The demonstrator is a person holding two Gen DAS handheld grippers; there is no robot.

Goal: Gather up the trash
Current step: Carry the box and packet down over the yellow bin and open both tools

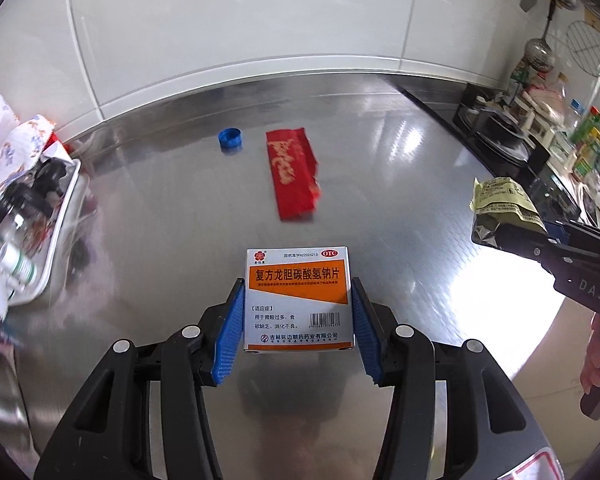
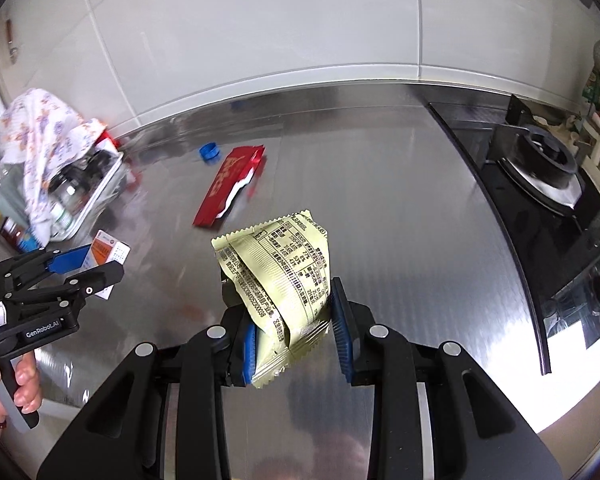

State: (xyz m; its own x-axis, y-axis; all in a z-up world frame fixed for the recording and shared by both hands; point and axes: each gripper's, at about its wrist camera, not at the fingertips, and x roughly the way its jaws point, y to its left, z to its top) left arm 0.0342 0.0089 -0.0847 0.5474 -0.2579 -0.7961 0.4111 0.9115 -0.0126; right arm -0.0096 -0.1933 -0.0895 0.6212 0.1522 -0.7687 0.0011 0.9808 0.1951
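My left gripper (image 1: 298, 288) is shut on a white and orange medicine box (image 1: 298, 292) and holds it above the steel counter; the box also shows in the right wrist view (image 2: 108, 254). My right gripper (image 2: 290, 308) is shut on a crumpled pale yellow wrapper (image 2: 278, 268), held above the counter; the wrapper shows at the right in the left wrist view (image 1: 500, 204). A red wrapper (image 1: 292, 170) lies flat on the counter ahead. A blue bottle cap (image 1: 230, 138) lies just left of the red wrapper.
A white tray (image 1: 62, 224) at the left holds jars, bottles and a patterned cloth (image 2: 40, 128). A black gas stove (image 2: 548, 184) sits at the right, with bottles and utensils (image 1: 540, 52) behind. A white tiled wall (image 1: 240, 20) backs the steel counter (image 1: 400, 160).
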